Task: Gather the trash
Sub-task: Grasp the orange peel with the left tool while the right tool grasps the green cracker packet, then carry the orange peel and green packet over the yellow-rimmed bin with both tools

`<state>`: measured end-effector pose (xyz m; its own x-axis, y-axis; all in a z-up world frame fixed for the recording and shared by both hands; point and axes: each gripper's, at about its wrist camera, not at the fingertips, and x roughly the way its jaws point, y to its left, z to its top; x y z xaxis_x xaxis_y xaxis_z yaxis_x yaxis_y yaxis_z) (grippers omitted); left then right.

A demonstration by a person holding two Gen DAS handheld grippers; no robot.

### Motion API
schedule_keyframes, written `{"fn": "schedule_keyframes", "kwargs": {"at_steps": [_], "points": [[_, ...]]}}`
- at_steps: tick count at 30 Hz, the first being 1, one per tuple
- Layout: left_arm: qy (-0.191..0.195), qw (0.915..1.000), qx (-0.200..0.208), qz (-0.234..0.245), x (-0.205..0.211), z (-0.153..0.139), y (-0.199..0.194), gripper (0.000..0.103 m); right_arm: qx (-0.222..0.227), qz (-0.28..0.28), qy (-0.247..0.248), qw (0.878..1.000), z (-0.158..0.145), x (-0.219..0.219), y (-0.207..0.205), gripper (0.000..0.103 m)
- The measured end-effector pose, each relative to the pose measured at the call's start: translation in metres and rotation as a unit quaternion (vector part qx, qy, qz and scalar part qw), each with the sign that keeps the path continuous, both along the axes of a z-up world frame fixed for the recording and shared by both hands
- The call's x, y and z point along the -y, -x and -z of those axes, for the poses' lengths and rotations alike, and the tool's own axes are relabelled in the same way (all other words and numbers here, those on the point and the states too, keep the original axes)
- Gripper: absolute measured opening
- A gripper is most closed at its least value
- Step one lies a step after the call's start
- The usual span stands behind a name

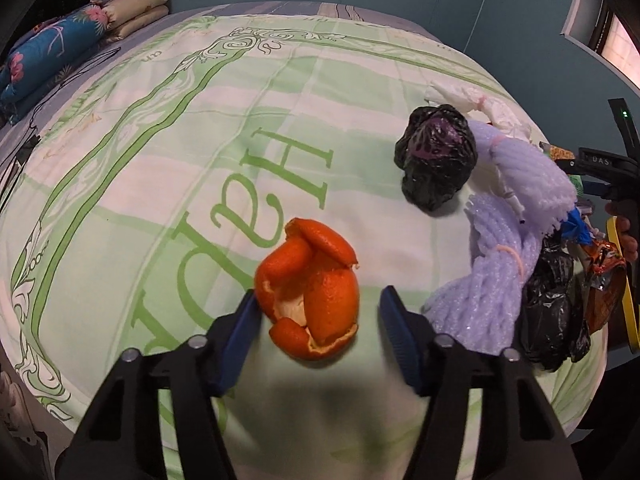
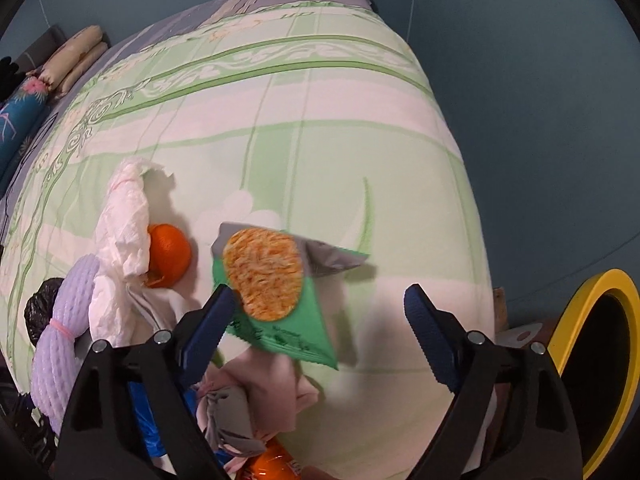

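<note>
In the right wrist view, tissue [image 2: 120,216] hides the left side of the orange [image 2: 170,256] at nine o'clock. The bin [image 2: 596,344] is cut off at four o'clock. The wrapper's [image 2: 280,320] print is too small to read.

On the bed [image 1: 280,92], the orange peel [image 1: 310,294] lies between the fingers of the left claw [image 1: 318,320], with the crumpled bag [image 1: 438,156] behind it to the right and the foam netting [image 1: 496,264] further right. In the right wrist view, the snack packet [image 2: 276,296] lies ahead of the right claw [image 2: 320,312], its near-left edge beside the left finger. The tissue [image 2: 120,240] lies left of the packet, partly over a second peel [image 2: 170,256].
</note>
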<state>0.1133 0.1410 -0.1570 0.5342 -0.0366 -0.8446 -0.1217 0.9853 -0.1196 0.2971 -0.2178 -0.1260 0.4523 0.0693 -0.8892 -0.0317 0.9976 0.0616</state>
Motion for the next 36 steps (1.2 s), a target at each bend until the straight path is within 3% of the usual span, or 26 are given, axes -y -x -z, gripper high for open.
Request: {"fn": "schedule_keyframes", "kwargs": {"at_steps": [3, 9, 11, 16, 25, 36], "points": [[0.002, 1.0, 0.006, -0.004, -0.002, -0.002, 0.002, 0.042, -0.004, -0.011, 0.001, 1.0, 0.001, -0.005, 0.002, 0.067], [0.007, 0.9999, 0.014, -0.004, -0.002, -0.004, 0.004, 0.036, -0.022, -0.023, -0.019, 0.999, 0.004, -0.008, 0.003, 0.044], [0.016, 0.9997, 0.018, -0.002, -0.003, -0.005, 0.005, 0.035, -0.018, -0.026, -0.025, 0.999, 0.001, -0.009, 0.004, 0.042], [0.028, 0.9993, 0.023, 0.004, -0.003, -0.005, 0.006, 0.032, -0.006, -0.036, -0.032, 0.999, -0.007, -0.01, 0.008, 0.024], [0.053, 0.9969, 0.058, 0.01, -0.005, -0.016, 0.016, 0.031, 0.011, -0.06, -0.038, 0.997, -0.015, -0.014, 0.015, 0.014], [0.063, 0.9894, 0.13, 0.016, -0.002, -0.048, 0.035, 0.031, 0.04, -0.067, -0.08, 0.994, -0.047, 0.003, 0.026, 0.014]]}}
